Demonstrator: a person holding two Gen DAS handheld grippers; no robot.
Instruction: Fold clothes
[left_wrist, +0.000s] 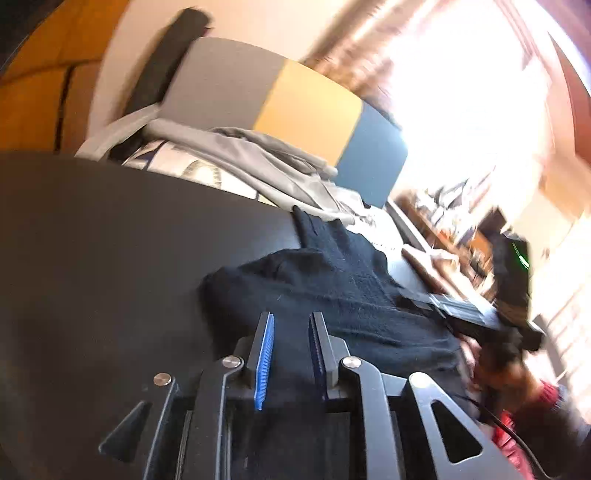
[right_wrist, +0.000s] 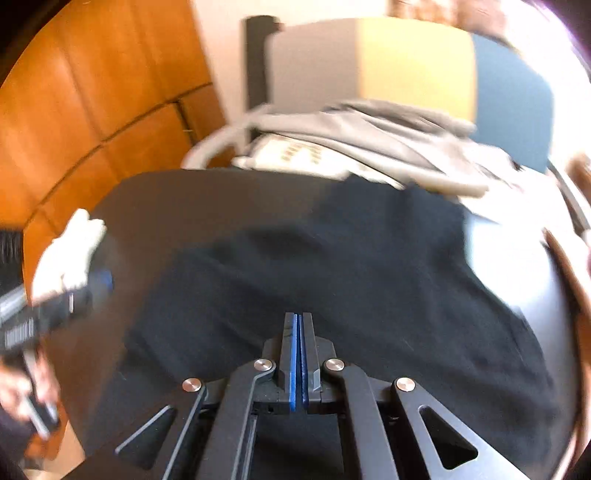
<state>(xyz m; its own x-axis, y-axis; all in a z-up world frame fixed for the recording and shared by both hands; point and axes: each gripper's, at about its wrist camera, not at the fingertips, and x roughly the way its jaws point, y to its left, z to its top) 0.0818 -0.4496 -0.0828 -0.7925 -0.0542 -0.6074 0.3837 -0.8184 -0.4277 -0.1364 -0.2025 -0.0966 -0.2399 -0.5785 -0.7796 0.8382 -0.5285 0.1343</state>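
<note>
A black garment (left_wrist: 351, 288) lies rumpled on a dark round table (left_wrist: 110, 240). My left gripper (left_wrist: 291, 321) hovers open over the garment's near left part, and dark cloth shows in the gap between its blue pads. In the right wrist view the same black garment (right_wrist: 332, 266) spreads across the table (right_wrist: 184, 199) ahead of my right gripper (right_wrist: 299, 321). Its pads are pressed together over the cloth's near edge, with no fabric visible between them. The left tool's blurred body (right_wrist: 55, 306) shows at the left, under a white-gloved hand (right_wrist: 70, 251).
Behind the table stands a chair (left_wrist: 306, 107) with a grey, yellow and blue back. Grey and patterned clothes (left_wrist: 258, 158) are heaped on its seat. Orange wood panelling (right_wrist: 92, 110) lines the left wall, and a bright window (left_wrist: 461, 92) glares at the right.
</note>
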